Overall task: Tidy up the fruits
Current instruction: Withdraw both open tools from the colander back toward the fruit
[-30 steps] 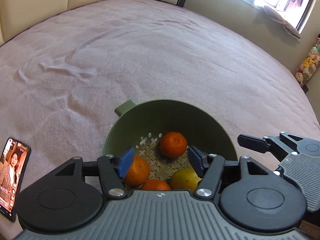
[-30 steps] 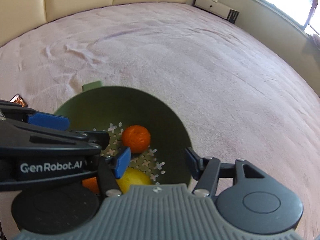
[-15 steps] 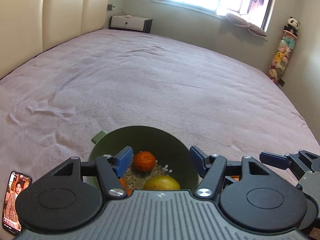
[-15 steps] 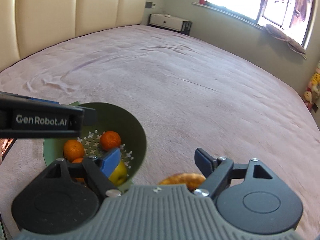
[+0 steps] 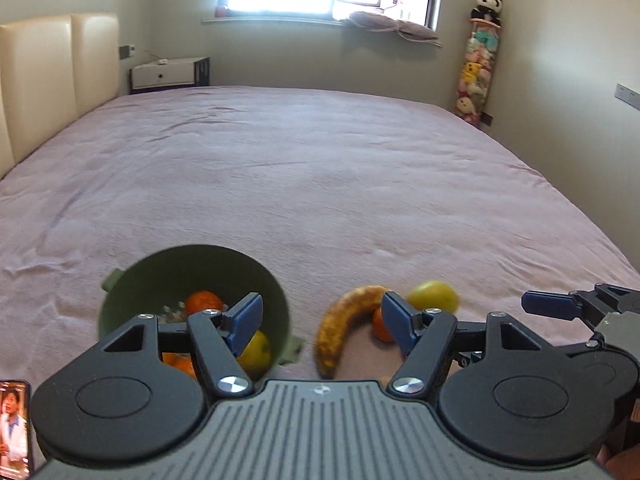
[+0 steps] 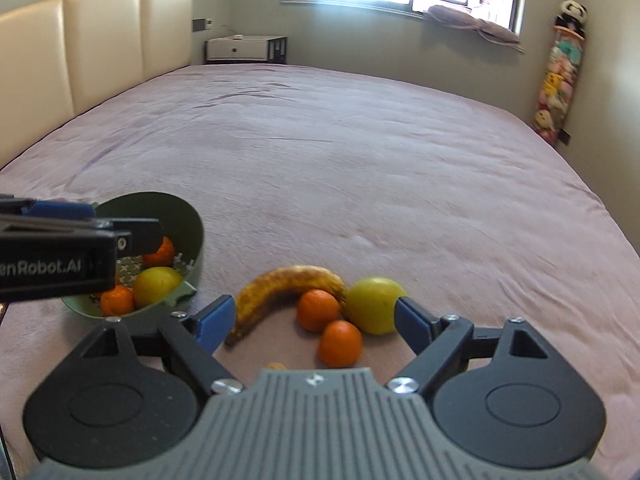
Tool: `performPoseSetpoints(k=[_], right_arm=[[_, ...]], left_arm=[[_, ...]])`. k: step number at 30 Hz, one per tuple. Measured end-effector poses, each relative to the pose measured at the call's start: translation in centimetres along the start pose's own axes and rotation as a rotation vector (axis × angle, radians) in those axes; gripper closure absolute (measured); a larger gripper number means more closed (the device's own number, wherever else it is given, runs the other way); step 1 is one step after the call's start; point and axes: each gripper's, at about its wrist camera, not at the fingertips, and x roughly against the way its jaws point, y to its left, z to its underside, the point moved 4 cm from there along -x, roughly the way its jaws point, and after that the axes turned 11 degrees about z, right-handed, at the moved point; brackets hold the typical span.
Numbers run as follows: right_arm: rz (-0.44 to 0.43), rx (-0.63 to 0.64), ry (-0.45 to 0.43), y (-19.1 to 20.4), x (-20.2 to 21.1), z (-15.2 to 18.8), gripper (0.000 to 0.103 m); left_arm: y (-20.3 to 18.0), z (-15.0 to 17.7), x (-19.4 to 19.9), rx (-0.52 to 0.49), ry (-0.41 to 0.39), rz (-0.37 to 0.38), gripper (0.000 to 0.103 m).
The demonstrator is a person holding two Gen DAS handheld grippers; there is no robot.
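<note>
A green colander bowl [image 5: 132, 300] [image 6: 194, 232] sits on the pink bed, holding several oranges [image 6: 116, 300] and a lemon [image 6: 156, 284]. To its right a spotted banana [image 5: 340, 324] [image 6: 280, 282], two oranges [image 6: 318, 308] [image 6: 340, 342] and a lemon [image 5: 434, 296] [image 6: 374, 300] lie loose on the cover. My left gripper [image 5: 322, 320] hovers between bowl and banana, its jaws opening and nothing gripped. My right gripper [image 6: 314, 320] hangs above the loose fruit, its jaws also opening around empty air. Each gripper shows at the edge of the other's view.
A lit phone [image 5: 14, 428] lies at the bed's near left edge. The cream headboard [image 6: 100, 48] runs along the left, with a white nightstand [image 6: 244, 48] behind. A hanging column of plush toys [image 5: 478, 68] is at the far right wall.
Both grippers have drawn back from over the bowl and swung right, rolling level. The banana and loose fruit have come into view. Both pairs of jaws have widened.
</note>
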Motion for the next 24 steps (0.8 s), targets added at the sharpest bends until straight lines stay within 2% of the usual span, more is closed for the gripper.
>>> performPoseSetpoints(k=[5,13,17,24], right_arm=[[0.026,-0.034,0.043,-1.5,-1.2,1.5,0.020],[0.030,-0.068,0.128,-3.7,-3.1,3.9,0.036],[0.014,-0.091,0.165,-4.2,-4.3,4.6,0.043],[-0.038,-0.163,0.231,-4.6,-5.8,5.1,0.054]], left_arm=[[-1.1,1.6,-1.1,0.007,0.019,0.066,0.023],[-2.1,4.2,-3.7,0.066,0.099,0.157,0.025],[-2.5,5.6,-5.0,0.066,0.150,0.174,0.028],[-2.8,8.0,-7.1,0.044,0.249,0.177,0.048]])
